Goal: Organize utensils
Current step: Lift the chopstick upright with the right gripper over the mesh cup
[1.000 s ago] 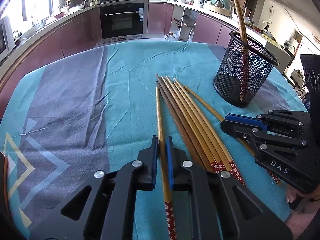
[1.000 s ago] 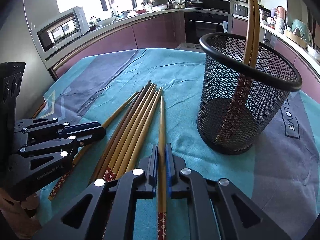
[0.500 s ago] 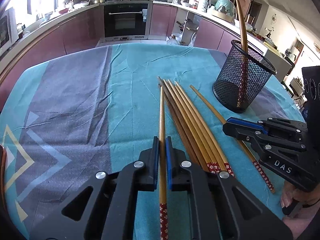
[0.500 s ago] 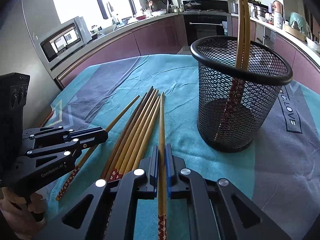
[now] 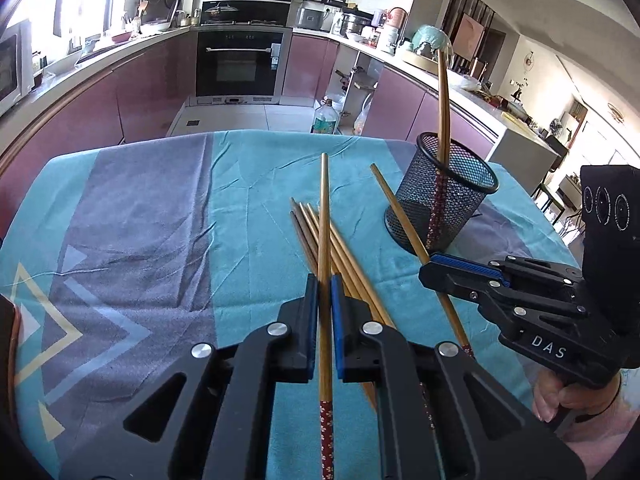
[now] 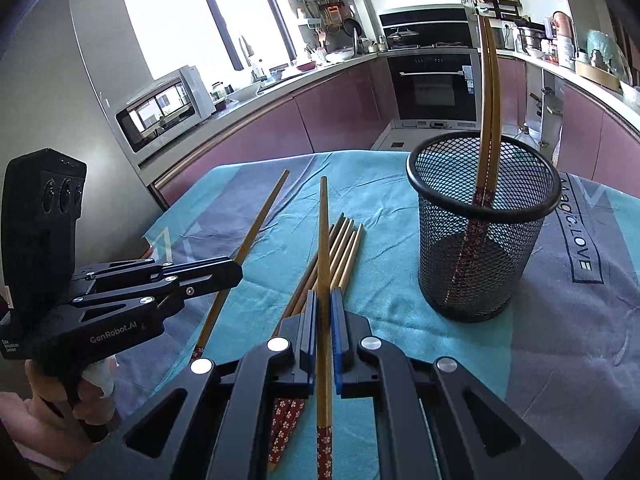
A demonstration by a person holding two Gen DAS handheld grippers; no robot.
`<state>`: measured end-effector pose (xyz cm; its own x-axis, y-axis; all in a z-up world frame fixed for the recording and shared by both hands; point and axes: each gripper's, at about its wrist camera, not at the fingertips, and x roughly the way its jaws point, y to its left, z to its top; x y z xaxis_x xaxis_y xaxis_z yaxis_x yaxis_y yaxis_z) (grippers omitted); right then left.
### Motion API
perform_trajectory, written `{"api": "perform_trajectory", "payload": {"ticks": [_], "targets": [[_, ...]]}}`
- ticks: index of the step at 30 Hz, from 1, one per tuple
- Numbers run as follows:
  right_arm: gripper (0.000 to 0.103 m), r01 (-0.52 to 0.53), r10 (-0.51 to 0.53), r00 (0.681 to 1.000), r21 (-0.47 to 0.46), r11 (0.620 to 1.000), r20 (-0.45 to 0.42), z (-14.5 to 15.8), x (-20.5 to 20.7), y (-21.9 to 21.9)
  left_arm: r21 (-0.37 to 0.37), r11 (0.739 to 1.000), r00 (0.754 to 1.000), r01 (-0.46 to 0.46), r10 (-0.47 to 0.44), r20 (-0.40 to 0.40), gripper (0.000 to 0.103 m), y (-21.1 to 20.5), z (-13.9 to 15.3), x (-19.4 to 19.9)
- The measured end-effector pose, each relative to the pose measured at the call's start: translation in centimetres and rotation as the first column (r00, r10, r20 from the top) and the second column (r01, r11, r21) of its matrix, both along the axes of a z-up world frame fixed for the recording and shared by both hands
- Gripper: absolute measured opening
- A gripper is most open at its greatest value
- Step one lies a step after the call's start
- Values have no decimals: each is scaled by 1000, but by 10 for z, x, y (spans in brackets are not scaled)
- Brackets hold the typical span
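Above tablecloth [image 5: 248, 200]: tongs [image 5: 325, 292] clamping chopstick [image 5: 324, 216].

Bright daylight pours from the blown-out window [image 6: 192, 20], casting soft shadows on the cloth, while strong fisheye bending and dark vignetting warp both pictures' otherwise sharp edges.

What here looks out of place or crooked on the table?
Nothing is spilled or broken. The loose chopsticks lie in a fanned bundle on the cloth beside the mesh cup, not inside it. Two chopsticks already stand leaning in the cup. Each tongs holds one chopstick, left and right.
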<state>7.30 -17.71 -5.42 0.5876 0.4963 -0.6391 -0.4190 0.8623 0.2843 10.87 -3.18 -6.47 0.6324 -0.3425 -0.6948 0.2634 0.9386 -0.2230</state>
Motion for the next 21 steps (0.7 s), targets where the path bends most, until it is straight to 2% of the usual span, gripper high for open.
{"api": "perform_trajectory", "payload": {"ticks": [21], "targets": [[5,18,-28,994,85,996,110,41,-13,-25,-143,984,990,102,-86,110,7,6,55,-20]]}}
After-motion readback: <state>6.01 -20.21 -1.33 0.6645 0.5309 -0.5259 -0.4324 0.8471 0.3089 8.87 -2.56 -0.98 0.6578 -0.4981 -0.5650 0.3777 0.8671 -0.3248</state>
